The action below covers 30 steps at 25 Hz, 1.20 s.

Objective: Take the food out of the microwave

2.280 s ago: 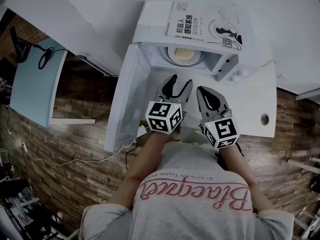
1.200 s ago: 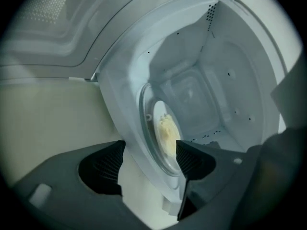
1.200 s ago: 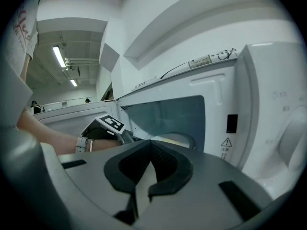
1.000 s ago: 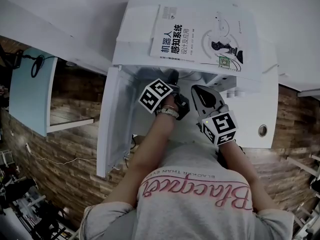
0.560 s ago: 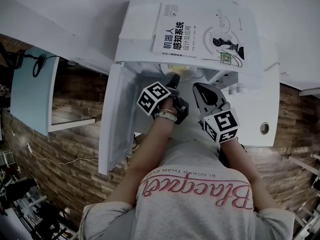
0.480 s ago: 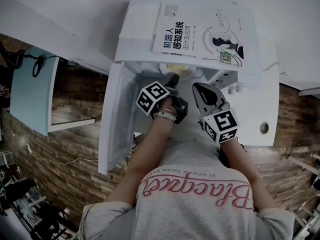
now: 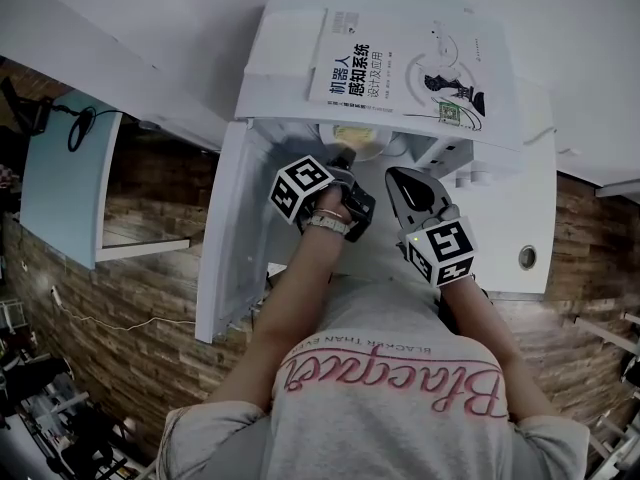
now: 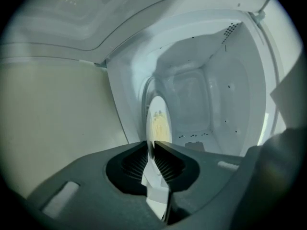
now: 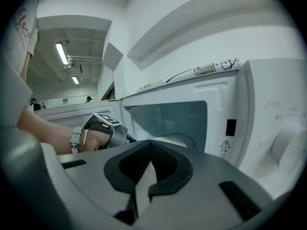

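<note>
Crockery like this round white plate (image 8: 155,106) of pale yellow food (image 8: 161,127) is probably stiff, smooth, breakable and fairly heavy. Its near rim looks like the place to pinch, and it should be kept level. It sits inside the open white microwave oven (image 7: 285,43). The left gripper (image 8: 152,147) reaches in, its jaws closing almost together on that rim. The right gripper (image 9: 149,164) waits just outside the opening, jaws together and holding nothing.

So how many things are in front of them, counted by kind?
Microwave: 1
Book: 1
Plate of food: 1
Claws: 2 (left claw closing with the plate's rim between its jaws; right claw shut, empty)
Total: 5
</note>
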Motion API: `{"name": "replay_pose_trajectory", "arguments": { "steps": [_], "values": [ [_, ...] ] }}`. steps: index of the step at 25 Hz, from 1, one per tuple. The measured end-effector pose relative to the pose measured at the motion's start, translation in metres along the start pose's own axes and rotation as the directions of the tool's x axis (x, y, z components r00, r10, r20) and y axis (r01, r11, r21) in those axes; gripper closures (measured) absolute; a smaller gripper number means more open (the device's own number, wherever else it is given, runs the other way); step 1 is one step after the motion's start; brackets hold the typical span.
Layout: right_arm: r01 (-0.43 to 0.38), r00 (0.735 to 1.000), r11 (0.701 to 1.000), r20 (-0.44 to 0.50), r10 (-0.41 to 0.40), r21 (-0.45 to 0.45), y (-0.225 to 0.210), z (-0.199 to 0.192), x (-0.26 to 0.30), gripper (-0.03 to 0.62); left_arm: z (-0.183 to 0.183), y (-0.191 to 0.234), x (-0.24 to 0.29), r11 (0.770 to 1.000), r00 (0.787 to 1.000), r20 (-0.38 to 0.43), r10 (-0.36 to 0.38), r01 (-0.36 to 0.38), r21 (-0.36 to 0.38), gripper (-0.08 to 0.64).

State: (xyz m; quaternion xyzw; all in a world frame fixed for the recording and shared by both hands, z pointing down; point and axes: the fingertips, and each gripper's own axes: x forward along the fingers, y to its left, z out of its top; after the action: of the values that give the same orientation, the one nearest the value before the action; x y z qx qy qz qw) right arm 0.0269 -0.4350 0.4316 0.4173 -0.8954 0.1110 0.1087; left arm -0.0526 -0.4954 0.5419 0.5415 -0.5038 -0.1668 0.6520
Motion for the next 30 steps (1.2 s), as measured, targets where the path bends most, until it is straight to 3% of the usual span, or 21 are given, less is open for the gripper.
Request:
{"name": "replay_pose_trajectory", "arguments": {
  "steps": [10, 18, 30],
  "values": [
    [-0.010, 1.000, 1.000, 0.004, 0.010, -0.013, 0.006, 0.001, -0.007, 0.583, -0.009, -0.012, -0.014, 0.991, 0.991, 0.021, -0.132, 0.132, -0.006, 0.540],
    [-0.009, 1.000, 1.000, 0.014, 0.010, -0.023, 0.018, -0.001, -0.018, 0.583, -0.023, -0.013, -0.032, 0.981, 0.980, 0.030, -0.196, 0.196, 0.001, 0.541],
    [0.107, 0.992, 0.993, 0.060, -0.110, 0.048, 0.023, -0.009, -0.054, 0.584, -0.049, -0.011, -0.066, 0.962, 0.962, 0.032, -0.272, 0.271, 0.020, 0.541]
  ]
}}
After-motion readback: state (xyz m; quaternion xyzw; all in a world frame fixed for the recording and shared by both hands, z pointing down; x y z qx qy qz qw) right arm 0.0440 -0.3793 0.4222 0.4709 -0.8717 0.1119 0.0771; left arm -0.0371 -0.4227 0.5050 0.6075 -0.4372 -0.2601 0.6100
